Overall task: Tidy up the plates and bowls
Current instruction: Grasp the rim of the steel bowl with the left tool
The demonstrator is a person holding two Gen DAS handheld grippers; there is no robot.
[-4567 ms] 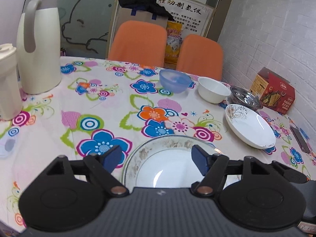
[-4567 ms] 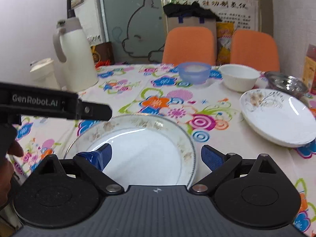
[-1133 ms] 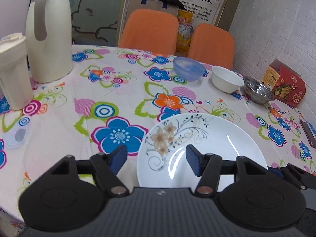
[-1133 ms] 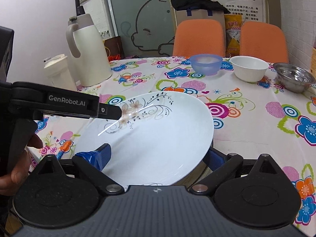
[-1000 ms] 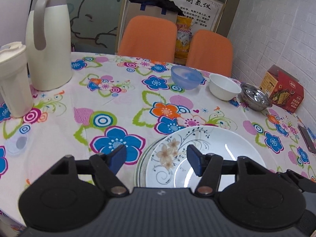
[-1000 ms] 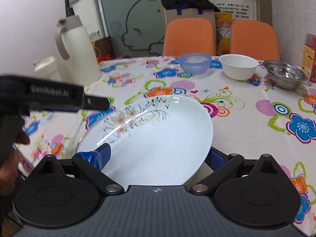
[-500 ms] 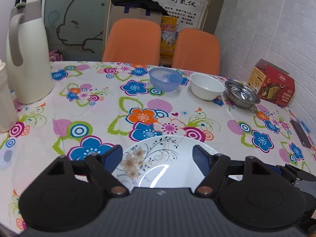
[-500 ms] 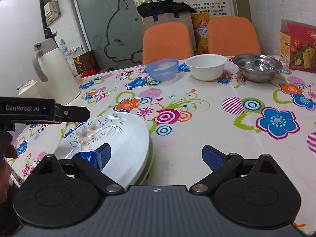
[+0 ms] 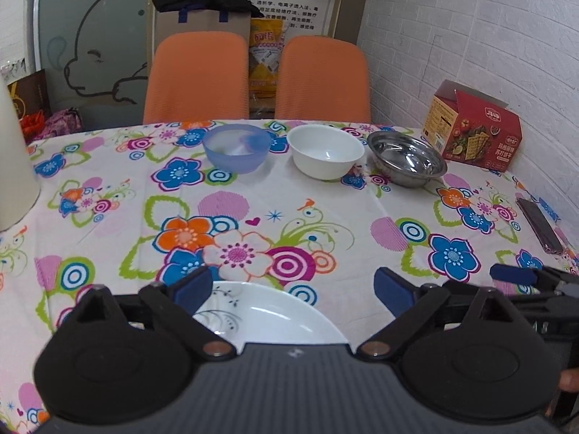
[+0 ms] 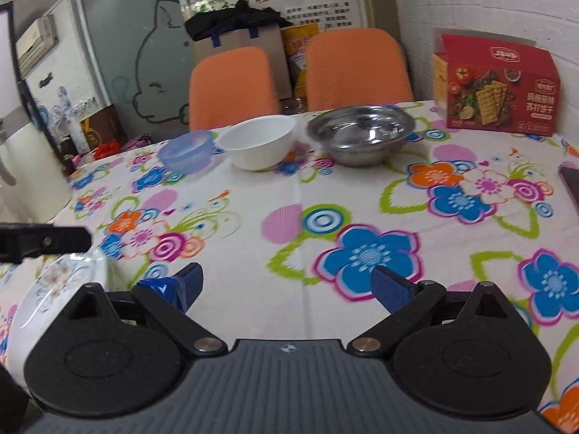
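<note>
The right gripper [image 10: 286,285] has drawn back from the glossy white floral plate [image 9: 267,320], now stacked at the near edge of the flower-printed tablecloth [image 9: 289,199]; both it and the left gripper [image 9: 293,289] gape empty. Smooth cloth lies open ahead to the translucent blue plastic bowl [image 9: 237,148], white ceramic bowl [image 9: 327,151] and shiny steel bowl [image 9: 407,158].

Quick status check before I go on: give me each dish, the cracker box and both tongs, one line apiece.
left tongs: open, empty, over the floral plate.
right tongs: open, empty, above bare tablecloth.
floral plate: flat on the table, near edge.
blue bowl: upright, looks empty.
white bowl: upright, empty, not stacked.
steel bowl: upright, empty, beside the white bowl.
cracker box: top flap open.
</note>
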